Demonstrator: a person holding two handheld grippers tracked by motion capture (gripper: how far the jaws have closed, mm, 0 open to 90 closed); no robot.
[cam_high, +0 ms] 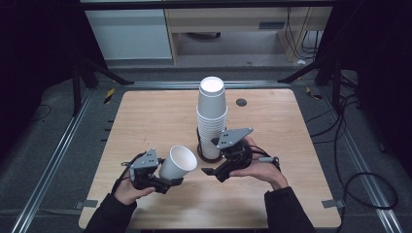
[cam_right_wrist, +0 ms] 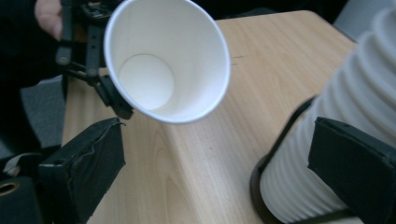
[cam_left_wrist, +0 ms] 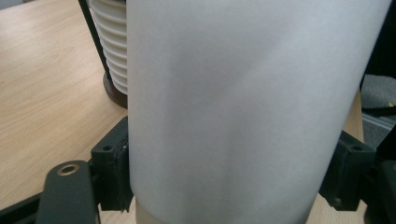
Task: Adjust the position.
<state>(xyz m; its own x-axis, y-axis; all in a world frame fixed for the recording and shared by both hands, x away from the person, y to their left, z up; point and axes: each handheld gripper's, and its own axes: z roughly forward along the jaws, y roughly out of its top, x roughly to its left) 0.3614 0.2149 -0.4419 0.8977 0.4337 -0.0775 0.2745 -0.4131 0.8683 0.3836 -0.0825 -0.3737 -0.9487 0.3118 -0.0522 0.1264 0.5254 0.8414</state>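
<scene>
The left claw is clamped on a single white cup, its two black jaws pressing the cup's lower wall from either side. The cup is held off the desk, tilted so that its open mouth points up and toward the right claw; the base sits low between the jaws and the rim stands clear above them. In the left gripper view the cup rises between the jaws, with a jaw touching it on each side. In the right gripper view the cup shows its empty inside and round bottom.

The right claw is spread apart with nothing between its jaws. It hangs low over the desk, just beside the foot of the stack of white cups, which stands upright in a dark holder near the middle of the desk. In the right gripper view the stack lies close by one jaw; whether they touch I cannot tell. The held cup is near the stack but apart from it, to its left and nearer the person.
</scene>
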